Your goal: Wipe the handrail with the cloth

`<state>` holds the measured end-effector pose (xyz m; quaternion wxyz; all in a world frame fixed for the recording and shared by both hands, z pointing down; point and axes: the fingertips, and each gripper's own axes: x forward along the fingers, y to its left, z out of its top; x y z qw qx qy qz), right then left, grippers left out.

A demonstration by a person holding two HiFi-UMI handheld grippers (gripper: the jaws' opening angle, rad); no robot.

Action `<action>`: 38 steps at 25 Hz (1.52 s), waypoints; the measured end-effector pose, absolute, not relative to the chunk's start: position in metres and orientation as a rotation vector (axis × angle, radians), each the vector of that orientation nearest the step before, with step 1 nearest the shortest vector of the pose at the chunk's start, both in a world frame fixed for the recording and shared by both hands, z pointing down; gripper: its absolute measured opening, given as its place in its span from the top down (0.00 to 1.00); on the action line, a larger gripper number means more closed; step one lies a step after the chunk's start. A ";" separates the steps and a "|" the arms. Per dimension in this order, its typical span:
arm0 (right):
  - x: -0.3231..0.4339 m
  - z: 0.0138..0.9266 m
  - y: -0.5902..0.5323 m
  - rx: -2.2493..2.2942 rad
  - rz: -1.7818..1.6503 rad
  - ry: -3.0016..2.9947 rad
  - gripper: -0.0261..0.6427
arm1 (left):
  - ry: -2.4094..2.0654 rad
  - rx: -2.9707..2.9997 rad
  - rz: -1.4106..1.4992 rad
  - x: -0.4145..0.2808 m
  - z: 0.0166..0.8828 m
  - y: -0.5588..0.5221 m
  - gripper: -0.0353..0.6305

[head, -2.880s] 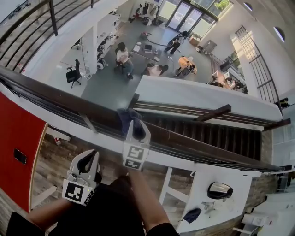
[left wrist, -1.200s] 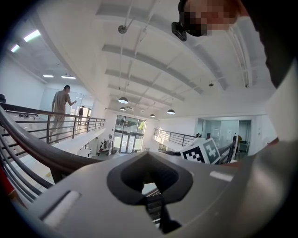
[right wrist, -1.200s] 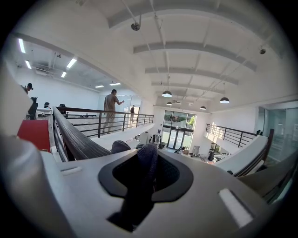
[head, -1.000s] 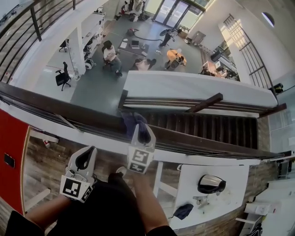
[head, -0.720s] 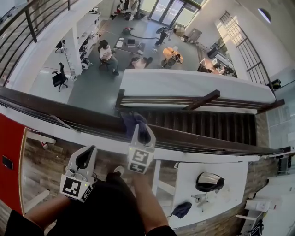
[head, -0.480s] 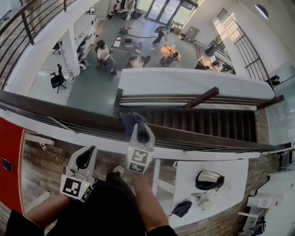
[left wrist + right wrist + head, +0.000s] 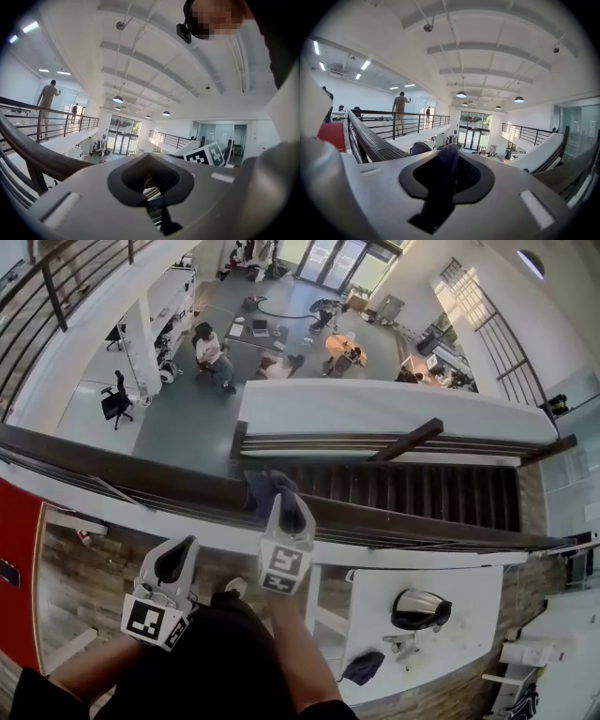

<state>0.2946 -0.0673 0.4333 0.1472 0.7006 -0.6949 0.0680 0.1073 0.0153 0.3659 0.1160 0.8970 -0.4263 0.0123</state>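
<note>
Two things differ in the head view from a few seconds back. The red panel [image 7: 14,587] at the left edge shows less of itself, and the white desk [image 7: 412,615] below sits further left in frame. The person has edged rightward along the handrail [image 7: 141,474]. The cloth [image 7: 267,486] has gone with them, for it now lies further right of the spot where the stair rail meets the landing. It is still draped over the dark rail top with the right gripper [image 7: 284,505] bearing on it. I judge a wiping stroke is under way. The rail to the right probably still needs doing. The left gripper [image 7: 181,549] hangs back on the person's side, short of the rail, and takes no part.

In the left gripper view, the left gripper [image 7: 152,183] has its jaws pressed together with nothing between them. The handrail [image 7: 33,154] curves past on the left.

In the right gripper view, the right gripper [image 7: 445,187] pinches a dark fold of the cloth [image 7: 447,161], which bulges up between the jaws. The handrail [image 7: 370,138] runs off ahead and to the left. The grip looks firm enough to carry the stroke on.
</note>
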 end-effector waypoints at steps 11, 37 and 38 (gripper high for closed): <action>0.308 0.430 -0.060 2.027 0.193 -2.075 0.86 | -1.295 2.617 -0.028 0.115 0.362 0.026 0.95; -0.072 0.485 -0.058 1.176 0.412 -2.644 0.86 | -1.813 2.172 -0.095 -0.127 0.372 0.058 0.95; -0.076 0.493 -0.063 1.196 0.431 -2.629 0.86 | -1.821 2.160 -0.092 -0.136 0.374 0.060 0.95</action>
